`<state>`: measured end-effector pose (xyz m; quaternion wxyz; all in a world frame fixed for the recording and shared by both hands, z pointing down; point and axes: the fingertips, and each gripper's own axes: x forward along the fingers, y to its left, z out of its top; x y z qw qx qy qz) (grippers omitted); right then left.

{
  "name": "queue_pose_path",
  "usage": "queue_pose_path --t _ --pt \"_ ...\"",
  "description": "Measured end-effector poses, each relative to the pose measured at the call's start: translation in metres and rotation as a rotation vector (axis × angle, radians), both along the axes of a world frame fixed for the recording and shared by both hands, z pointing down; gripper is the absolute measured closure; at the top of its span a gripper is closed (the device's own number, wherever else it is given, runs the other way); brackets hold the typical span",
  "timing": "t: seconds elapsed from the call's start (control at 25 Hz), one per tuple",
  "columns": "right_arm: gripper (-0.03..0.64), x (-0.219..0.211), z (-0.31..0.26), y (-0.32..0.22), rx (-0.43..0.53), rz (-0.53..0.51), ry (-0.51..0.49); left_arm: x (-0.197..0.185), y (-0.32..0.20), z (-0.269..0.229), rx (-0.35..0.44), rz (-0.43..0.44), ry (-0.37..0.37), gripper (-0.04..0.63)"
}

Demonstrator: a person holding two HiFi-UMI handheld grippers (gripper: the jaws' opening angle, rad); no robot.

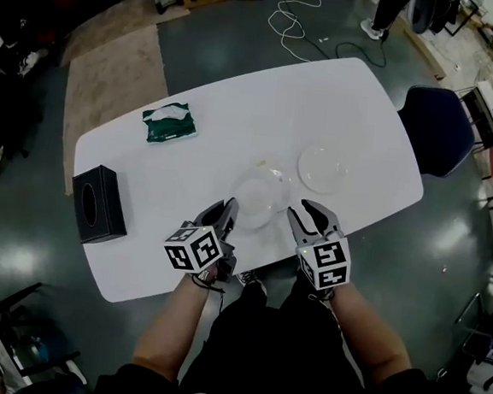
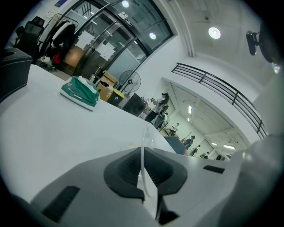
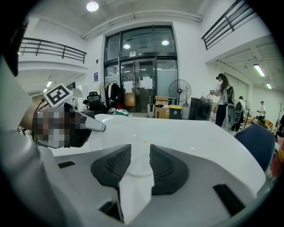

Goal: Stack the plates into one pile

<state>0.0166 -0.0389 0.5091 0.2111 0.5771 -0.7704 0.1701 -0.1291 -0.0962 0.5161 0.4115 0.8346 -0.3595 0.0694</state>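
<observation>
At the near edge of the white table, the left gripper is clamped on the rim of a clear plate. The right gripper hovers just beside that plate, jaws apart and gripping nothing. A white plate lies nearby on the table.

Surface: you have a white round-cornered table across the middle of the head view | upper left: a green packet lies flat | left edge: a black box sits at your near corner | right of centre: a white plate lies flat, well apart from both
</observation>
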Motion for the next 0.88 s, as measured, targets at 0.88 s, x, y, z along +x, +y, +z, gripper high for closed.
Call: queue_pose_path --t 0.88 --pt "0.483 0.097 0.012 -0.012 -0.041 -0.034 -0.043 0.068 -0.017 0.049 -0.148 -0.124 -0.051 0.566"
